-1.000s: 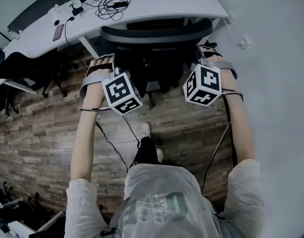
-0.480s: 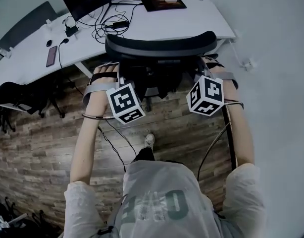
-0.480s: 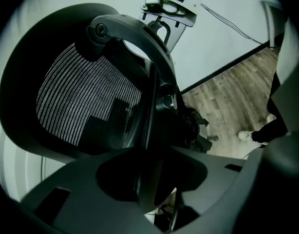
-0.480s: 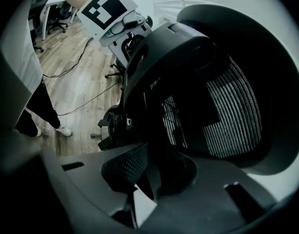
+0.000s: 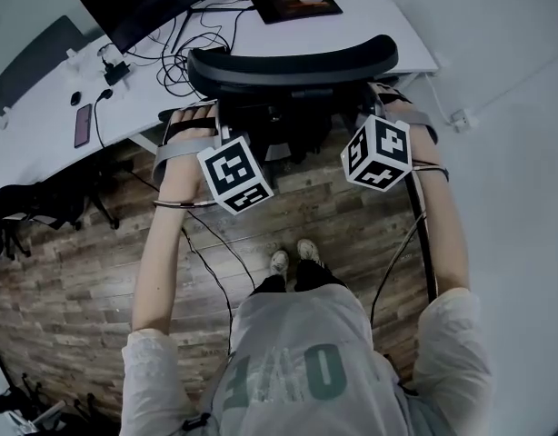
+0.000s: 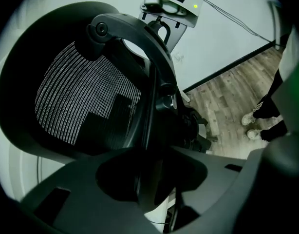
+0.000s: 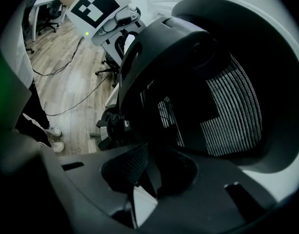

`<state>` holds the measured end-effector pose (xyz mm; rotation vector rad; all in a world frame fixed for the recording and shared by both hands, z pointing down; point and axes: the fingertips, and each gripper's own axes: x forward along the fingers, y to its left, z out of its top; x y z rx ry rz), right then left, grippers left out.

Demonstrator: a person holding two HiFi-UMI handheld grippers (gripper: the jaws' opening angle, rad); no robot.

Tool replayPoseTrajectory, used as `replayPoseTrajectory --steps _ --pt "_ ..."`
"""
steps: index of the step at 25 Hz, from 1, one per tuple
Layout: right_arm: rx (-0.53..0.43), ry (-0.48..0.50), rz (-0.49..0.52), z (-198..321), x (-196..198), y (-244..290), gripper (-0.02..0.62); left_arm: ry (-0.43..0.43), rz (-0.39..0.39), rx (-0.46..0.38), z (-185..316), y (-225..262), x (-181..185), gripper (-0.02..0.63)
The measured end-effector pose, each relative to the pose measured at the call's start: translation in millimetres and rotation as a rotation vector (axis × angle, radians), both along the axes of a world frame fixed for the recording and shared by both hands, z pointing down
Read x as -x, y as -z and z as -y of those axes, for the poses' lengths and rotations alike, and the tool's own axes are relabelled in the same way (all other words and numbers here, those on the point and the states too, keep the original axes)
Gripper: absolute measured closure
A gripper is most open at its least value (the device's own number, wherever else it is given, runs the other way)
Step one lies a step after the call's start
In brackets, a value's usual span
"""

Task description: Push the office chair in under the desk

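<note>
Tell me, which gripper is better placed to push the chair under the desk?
Neither alone, I judge: the left gripper and the right gripper are each shut on one side of the chair, about level. Pushing with both should keep it straight.

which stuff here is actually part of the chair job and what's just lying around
Job: office chair, desk, left gripper and right gripper, both clamped on the chair.
Lying about: monitor, phone, cable tangle.
</note>
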<state>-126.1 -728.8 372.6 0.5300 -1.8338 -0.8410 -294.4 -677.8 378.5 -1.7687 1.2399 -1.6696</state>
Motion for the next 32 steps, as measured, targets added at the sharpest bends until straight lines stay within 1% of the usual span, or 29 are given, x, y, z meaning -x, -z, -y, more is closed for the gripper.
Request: replayPoseTrajectory --steps 5,11,15,20,25,28,30,32 --pt "-0.013 0.024 -0.003 30.4 7.4 1.6 0.534 0.03 0.024 -0.023 29.6 1.8 7.2 0.44" --pt "-0.02 0.057 0.007 57.9 11.5 0.2 0.533 0.069 0.024 -0.014 53.2 0.5 9.8 0.439" --pt "0.012 0.047 -0.011 73.1 7.4 -2.7 0.532 0.062 0.014 -0.022 63.0 0.1 2.8 0.439" --pt "0.025 0.076 0.042 74.5 6.9 -1.6 0.531 0.078 0.023 -0.027 64.6 0.0 2.4 0.437" --pt "0.024 0.079 0.042 73.9 7.3 -1.8 0.531 0.081 0.02 -0.018 64.3 -0.7 3.3 0.437" --pt "0.019 0.076 0.058 75.0 8.0 -1.2 0.531 0.091 0.023 -0.02 65.3 -0.3 4.6 0.437" --pt "0.035 0.067 0.074 75.5 8.1 -1.1 0.531 0.098 0.015 -0.024 66.0 -0.3 4.7 0.437" --pt "0.064 0.061 0.091 75.2 8.5 -1.1 0.531 0.102 -0.014 -0.025 65.9 -1.8 4.1 0.433"
